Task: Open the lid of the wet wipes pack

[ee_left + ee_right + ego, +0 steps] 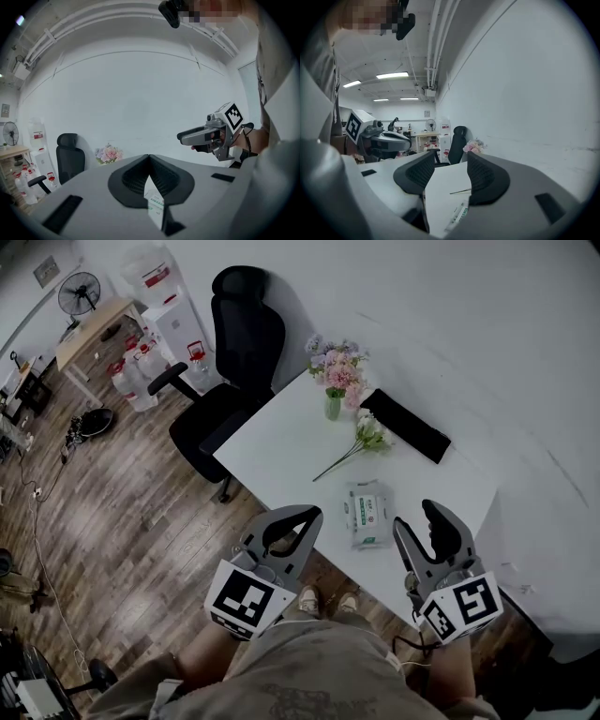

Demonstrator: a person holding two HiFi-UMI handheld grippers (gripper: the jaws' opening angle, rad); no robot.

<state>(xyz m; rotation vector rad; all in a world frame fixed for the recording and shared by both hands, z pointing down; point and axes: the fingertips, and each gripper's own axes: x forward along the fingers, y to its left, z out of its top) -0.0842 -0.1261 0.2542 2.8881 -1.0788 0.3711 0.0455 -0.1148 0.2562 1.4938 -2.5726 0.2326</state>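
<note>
White tabletop (pixel 281 442), and the wet wipes pack (pixel 367 514) lies flat near its near edge, label up, between my two tools and touched by neither. The left gripper (pixel 314 514) hangs just left of the pack with its jaws pressed tip to tip and nothing between them; through the notch below the tips I only glimpse the pack (pixel 154 204) on the table. The right gripper (pixel 422 521) hovers just right of the pack, jaws standing moderately apart and empty, the pack's edge (pixel 459 215) low in its view. As far as I can judge, the lid lies closed against the pack, so nothing of the job is done: I have yet to pin the pack, catch the lid's edge and lift it.
</note>
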